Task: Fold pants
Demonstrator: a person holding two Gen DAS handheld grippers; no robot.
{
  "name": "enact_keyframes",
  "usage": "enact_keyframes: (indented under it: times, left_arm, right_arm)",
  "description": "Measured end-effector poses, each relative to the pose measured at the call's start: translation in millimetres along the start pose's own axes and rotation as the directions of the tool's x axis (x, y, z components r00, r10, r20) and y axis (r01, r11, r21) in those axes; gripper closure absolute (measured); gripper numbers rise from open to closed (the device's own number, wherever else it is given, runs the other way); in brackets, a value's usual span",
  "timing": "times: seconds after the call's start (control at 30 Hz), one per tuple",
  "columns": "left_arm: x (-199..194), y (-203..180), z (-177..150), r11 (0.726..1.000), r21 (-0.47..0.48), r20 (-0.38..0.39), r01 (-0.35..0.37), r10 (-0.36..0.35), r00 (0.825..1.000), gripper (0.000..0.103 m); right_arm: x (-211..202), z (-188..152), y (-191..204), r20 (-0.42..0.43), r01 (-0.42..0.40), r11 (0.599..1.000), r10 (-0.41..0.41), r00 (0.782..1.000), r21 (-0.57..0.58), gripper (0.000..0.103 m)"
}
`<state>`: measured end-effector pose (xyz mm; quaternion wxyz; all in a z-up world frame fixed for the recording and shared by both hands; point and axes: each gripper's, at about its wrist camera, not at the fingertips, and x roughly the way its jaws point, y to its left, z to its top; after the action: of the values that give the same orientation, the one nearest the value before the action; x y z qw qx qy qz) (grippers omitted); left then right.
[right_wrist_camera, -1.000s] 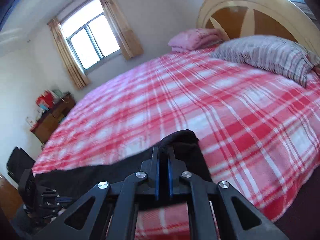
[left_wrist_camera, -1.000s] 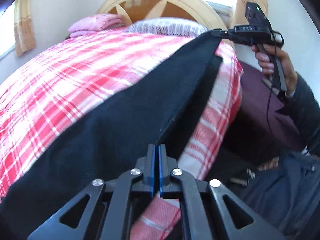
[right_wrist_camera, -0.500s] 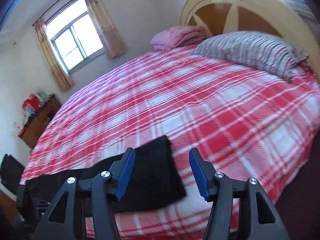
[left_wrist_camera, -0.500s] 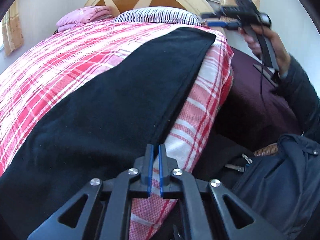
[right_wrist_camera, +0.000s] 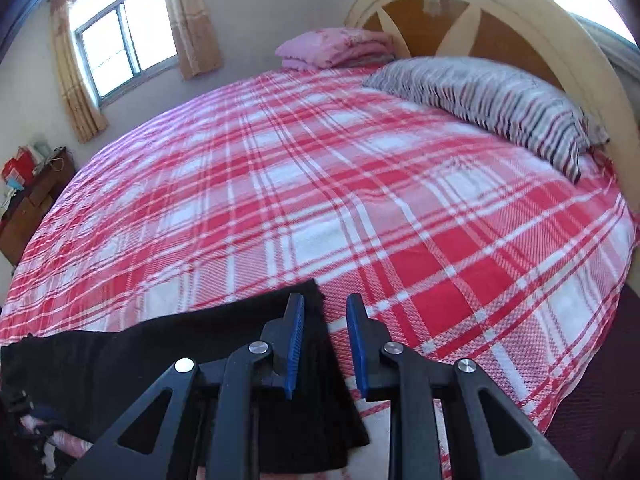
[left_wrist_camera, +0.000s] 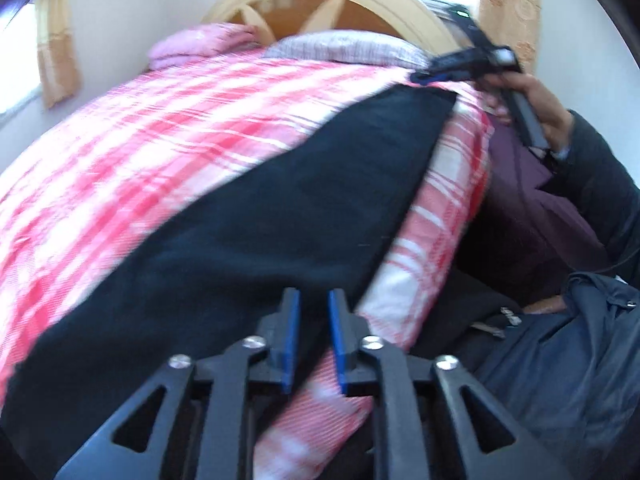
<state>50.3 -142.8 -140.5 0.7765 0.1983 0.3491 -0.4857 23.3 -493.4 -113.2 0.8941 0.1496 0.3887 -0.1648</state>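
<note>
Black pants [left_wrist_camera: 256,232] lie flat and stretched along the near edge of a bed with a red and white plaid cover [left_wrist_camera: 168,140]. My left gripper [left_wrist_camera: 314,300] is open a little, its jaws apart just above the near end of the pants. My right gripper [right_wrist_camera: 324,308] is open over the other end of the pants [right_wrist_camera: 168,352], over the corner of the cloth. It also shows in the left wrist view [left_wrist_camera: 460,66], held above the far end of the pants.
A striped grey pillow [right_wrist_camera: 492,104] and a folded pink blanket [right_wrist_camera: 336,48] lie by the cream headboard [right_wrist_camera: 500,4]. A wooden cabinet [right_wrist_camera: 32,204] stands at the far left. The person's dark jacket [left_wrist_camera: 572,352] is beside the bed.
The left gripper has opened and let go of the pants end. The right gripper, which opened half a second ago, has narrowed its gap and dropped back over the cloth corner.
</note>
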Motion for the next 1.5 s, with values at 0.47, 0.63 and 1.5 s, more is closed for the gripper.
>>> enact_keyframes:
  times: [0.47,0.63,1.5]
  left_arm:
    - [-57,112,-95,0.893,-0.293,-0.083,-0.341,0.332,0.940,0.057]
    - [-54,110,-117,0.893,-0.309,-0.088,-0.326,0.314,0.945,0.054]
    - [-82,124,-133,0.852,-0.417,-0.024,-0.315,0.337,0.941,0.046]
  right_arm:
    - [18,-9,235,-0.188,-0.418,0.809,0.373,0.908,-0.412,0.062]
    - [38,-21,331,-0.308,-0.538,0.708,0.441,0.843,-0.457,0.062]
    - [119,-86,550,-0.643,-0.807,0.565,0.556,0.526,-0.171,0.075]
